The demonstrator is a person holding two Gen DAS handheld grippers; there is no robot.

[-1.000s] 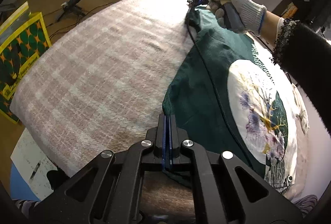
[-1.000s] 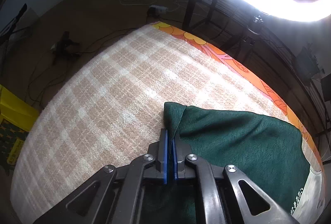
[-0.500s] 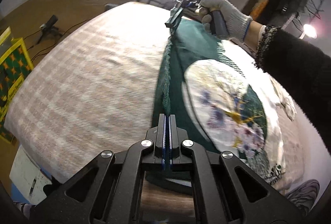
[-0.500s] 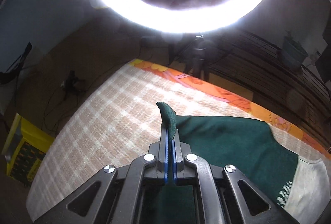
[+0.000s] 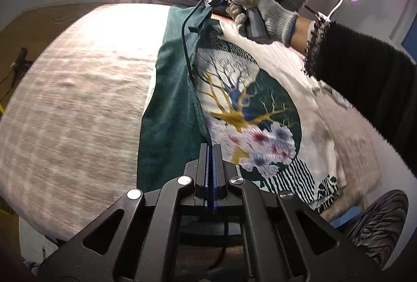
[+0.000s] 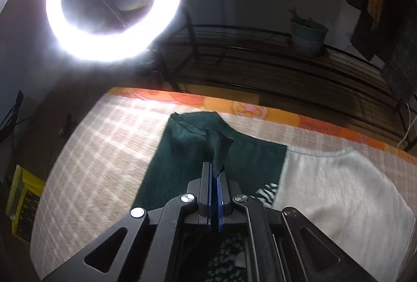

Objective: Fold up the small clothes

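A dark green garment [image 5: 172, 105] with a white round print of a tree and flowers [image 5: 250, 112] lies on a checked beige blanket [image 5: 73, 105]. My left gripper [image 5: 210, 149] is shut on the garment's near green edge and holds it lifted. My right gripper [image 5: 217, 2], held by a gloved hand [image 5: 263, 13], is shut on the far green corner and holds it raised. In the right wrist view my right gripper [image 6: 214, 170] pinches a green fabric corner [image 6: 217, 146], and the green side panel [image 6: 182, 162] hangs folded toward the white part [image 6: 338, 190].
A bright ring light [image 6: 112, 0] stands past the far edge. An orange patterned sheet edge [image 6: 234, 105] borders the blanket. A metal rack with a potted plant [image 6: 307, 34] stands behind. A yellow-green bag [image 6: 23, 206] sits on the floor at the left.
Both grippers have lifted the garment's left green edge off the blanket and carried it rightward over the printed part. The cameras now tilt higher toward the ring light.
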